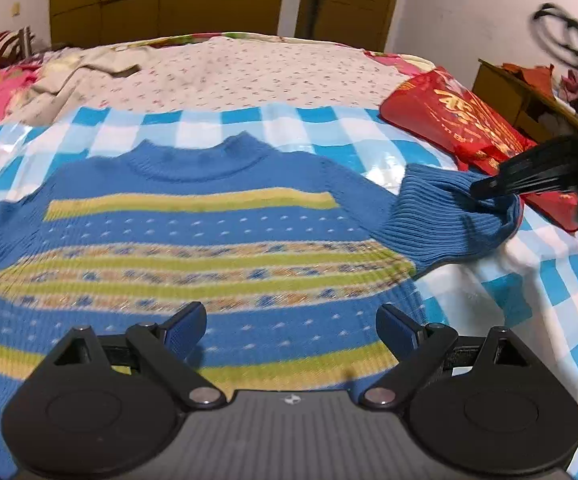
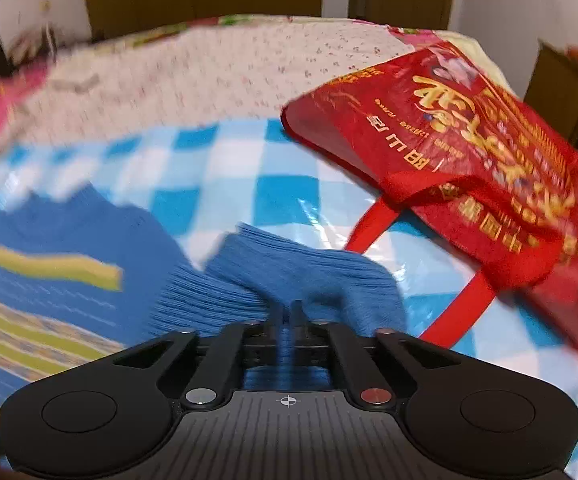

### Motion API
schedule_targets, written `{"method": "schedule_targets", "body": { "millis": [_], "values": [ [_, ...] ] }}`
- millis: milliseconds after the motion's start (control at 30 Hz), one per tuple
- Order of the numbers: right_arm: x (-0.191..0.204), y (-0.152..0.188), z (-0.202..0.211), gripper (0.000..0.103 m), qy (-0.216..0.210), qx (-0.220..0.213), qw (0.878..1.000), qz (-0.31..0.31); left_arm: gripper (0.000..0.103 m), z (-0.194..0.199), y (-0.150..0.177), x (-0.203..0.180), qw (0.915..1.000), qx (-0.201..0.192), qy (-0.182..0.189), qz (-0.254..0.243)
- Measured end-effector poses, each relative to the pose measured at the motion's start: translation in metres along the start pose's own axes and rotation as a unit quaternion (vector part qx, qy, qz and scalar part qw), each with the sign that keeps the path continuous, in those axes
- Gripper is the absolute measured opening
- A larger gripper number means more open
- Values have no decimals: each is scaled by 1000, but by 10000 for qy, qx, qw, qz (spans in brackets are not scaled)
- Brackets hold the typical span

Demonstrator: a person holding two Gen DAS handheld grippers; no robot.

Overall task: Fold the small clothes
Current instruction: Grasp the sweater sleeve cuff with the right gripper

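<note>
Right gripper [image 2: 287, 312] jaws clamped tight on blue sweater [image 1: 209, 240] sleeve [image 2: 309, 276], left gripper [image 1: 289, 330] jaws spread wide, empty, above hem.

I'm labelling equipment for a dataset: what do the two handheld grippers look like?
Both match: the left gripper and right gripper have matte black bodies with two round discs, silver pivot bolts, a ribbed grey centre plate with a small crosshair mark, and blue finger pads.
</note>
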State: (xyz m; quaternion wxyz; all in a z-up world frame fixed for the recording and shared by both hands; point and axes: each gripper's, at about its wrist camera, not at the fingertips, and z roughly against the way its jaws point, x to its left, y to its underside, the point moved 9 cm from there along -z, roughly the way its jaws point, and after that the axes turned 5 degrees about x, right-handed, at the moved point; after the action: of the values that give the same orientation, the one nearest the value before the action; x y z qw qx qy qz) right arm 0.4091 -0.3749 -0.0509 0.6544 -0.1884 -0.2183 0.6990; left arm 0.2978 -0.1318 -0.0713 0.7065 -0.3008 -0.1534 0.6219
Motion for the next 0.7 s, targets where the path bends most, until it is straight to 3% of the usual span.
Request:
{"method": "schedule_targets", "body": {
  "millis": [167,267,333,433,567,633,700],
  "values": [
    [30,1,34,0,-390,-220,9989,119,100,13,6,17,9999,-52,-99,10],
    [29,-14,44,3,-73,-532,9982,273,100,17,4,20,9999,-107,-51,92],
    [20,-25,36,21,-9,-395,9986,353,100,15,-1,18,9998,-142,-21,128],
    [5,-34,13,33,192,-199,9981,554,100,7,-7,6,9998,-148,49,84],
    [-2,-32,-14,38,-64,94,9972,743,100,-5,-9,-7,9999,-116,96,-66],
    [-3,-32,-24,45,-188,206,9963,816,100,-9,-7,-11,9998,-88,78,-166],
    [-4,-29,-35,45,-186,380,9950,903,100,-11,-3,-12,9997,-53,39,-240]
  ]
}}
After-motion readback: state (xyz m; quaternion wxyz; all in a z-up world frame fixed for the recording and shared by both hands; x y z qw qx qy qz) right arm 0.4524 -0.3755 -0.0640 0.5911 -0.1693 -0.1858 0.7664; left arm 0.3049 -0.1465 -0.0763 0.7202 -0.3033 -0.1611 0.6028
